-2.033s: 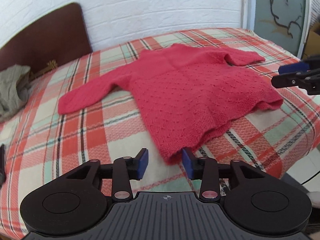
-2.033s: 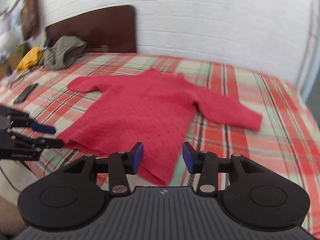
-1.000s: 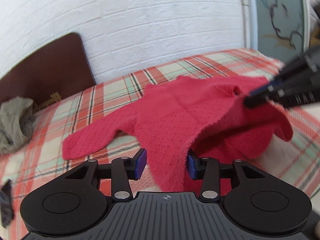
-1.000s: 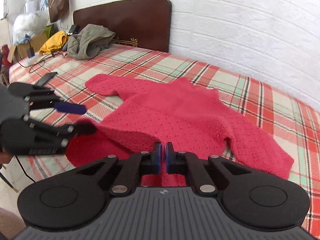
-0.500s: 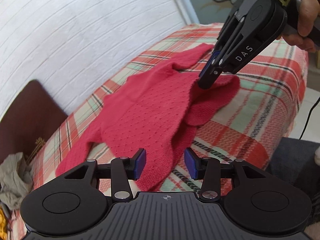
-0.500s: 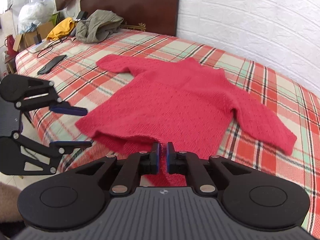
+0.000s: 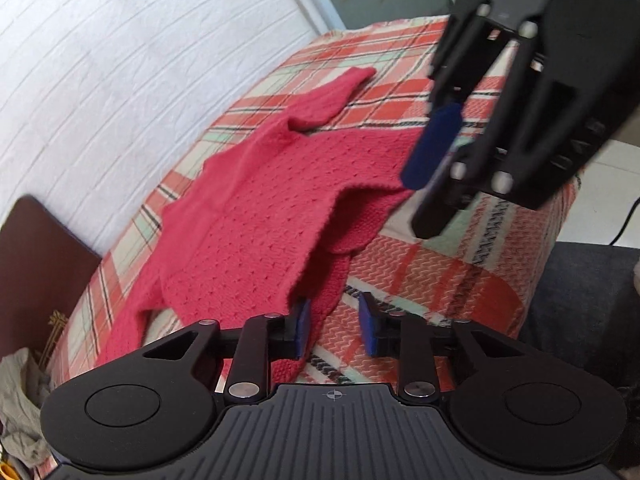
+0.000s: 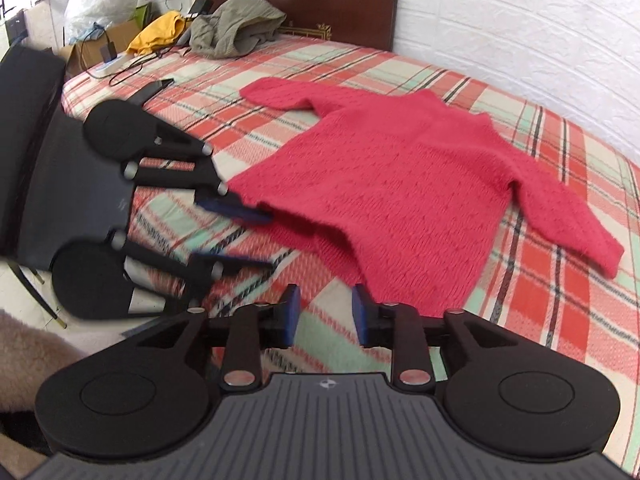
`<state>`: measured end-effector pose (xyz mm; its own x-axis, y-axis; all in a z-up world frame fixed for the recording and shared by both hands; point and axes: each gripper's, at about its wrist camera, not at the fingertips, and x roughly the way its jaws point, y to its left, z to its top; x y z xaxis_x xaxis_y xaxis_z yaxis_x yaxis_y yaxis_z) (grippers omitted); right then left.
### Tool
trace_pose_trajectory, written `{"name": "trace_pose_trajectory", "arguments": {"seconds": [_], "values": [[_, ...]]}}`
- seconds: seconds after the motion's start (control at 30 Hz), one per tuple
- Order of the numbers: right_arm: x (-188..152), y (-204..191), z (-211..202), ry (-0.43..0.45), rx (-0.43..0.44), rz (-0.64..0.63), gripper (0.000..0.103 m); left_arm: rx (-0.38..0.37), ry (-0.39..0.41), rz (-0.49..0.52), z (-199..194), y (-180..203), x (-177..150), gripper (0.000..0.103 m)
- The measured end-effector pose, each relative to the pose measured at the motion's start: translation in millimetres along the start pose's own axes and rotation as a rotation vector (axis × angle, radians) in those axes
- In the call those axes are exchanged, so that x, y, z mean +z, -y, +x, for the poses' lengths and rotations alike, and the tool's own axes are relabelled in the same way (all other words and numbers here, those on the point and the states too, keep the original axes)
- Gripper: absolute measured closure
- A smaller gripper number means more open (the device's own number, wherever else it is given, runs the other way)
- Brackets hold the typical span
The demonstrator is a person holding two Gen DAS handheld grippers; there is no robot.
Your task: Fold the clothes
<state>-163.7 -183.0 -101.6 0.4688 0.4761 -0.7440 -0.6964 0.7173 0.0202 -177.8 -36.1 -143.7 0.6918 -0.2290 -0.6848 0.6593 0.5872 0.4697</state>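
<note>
A red knitted sweater (image 8: 392, 200) lies spread flat on the plaid bedspread (image 8: 540, 320), both sleeves out to the sides. My right gripper (image 8: 325, 320) is open just in front of the hem, with only bedspread between its fingers. My left gripper (image 8: 262, 240) is open at the hem's left corner, its upper blue pad (image 8: 236, 208) touching the knit edge. In the left wrist view the sweater (image 7: 256, 232) has a slightly lifted, rumpled hem by my left gripper (image 7: 333, 328). The right gripper (image 7: 424, 196) hangs open over the hem's far corner.
A dark wooden headboard (image 8: 320, 0) stands against a white brick wall. An olive garment (image 8: 236, 24) and a yellow one (image 8: 160, 30) lie at the head of the bed, with a black phone (image 8: 152, 90) and cables nearby. The bed's front edge runs under both grippers.
The right gripper, shut on the sweater's hem half a second ago, has opened and let it go. The lifted hem has dropped onto the bed. Both grippers have swung closer together.
</note>
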Motion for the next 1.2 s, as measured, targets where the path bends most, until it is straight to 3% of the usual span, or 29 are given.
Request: {"name": "trace_pose_trajectory", "arguments": {"seconds": [0.1, 0.2, 0.3, 0.33, 0.4, 0.43, 0.47, 0.53, 0.8, 1.03, 1.1, 1.13, 1.17, 1.2], "values": [[-1, 0, 5, -0.008, 0.012, 0.000, 0.071, 0.015, -0.017, 0.023, 5, -5, 0, 0.088], [2, 0, 11, -0.007, 0.008, -0.010, 0.071, 0.037, -0.030, 0.067, 12, -8, 1, 0.084], [6, 1, 17, -0.003, -0.005, -0.039, 0.071, 0.052, -0.027, 0.132, 13, -4, 2, 0.074], [8, 0, 19, -0.002, -0.010, -0.051, 0.071, 0.056, -0.023, 0.157, 13, -1, 2, 0.065], [10, 2, 22, -0.006, -0.017, -0.065, 0.068, 0.061, -0.021, 0.188, 16, 1, 3, 0.067], [10, 3, 24, -0.010, -0.020, -0.070, 0.068, 0.057, -0.023, 0.183, 17, -1, 3, 0.079], [11, 4, 26, -0.014, -0.022, -0.074, 0.068, 0.056, -0.024, 0.167, 19, -4, 4, 0.096], [12, 6, 30, -0.022, -0.027, -0.082, 0.068, 0.042, -0.028, 0.102, 20, -16, 5, 0.102], [16, 12, 35, -0.014, 0.001, -0.054, 0.065, -0.078, 0.029, -0.276, 4, -77, 7, 0.103], [14, 5, 33, -0.015, 0.036, -0.064, 0.059, -0.135, 0.059, -0.412, -5, -92, 4, 0.102], [13, 3, 32, -0.016, 0.046, -0.067, 0.059, -0.133, 0.051, -0.378, -4, -86, 2, 0.101], [13, 2, 31, -0.015, 0.051, -0.065, 0.059, -0.136, 0.045, -0.347, -2, -81, 1, 0.096], [11, 4, 27, -0.012, 0.057, -0.046, 0.059, -0.154, 0.029, -0.307, -1, -75, -1, 0.079], [10, 6, 22, -0.008, 0.063, -0.027, 0.059, -0.177, 0.002, -0.263, -1, -67, -5, 0.075]]}}
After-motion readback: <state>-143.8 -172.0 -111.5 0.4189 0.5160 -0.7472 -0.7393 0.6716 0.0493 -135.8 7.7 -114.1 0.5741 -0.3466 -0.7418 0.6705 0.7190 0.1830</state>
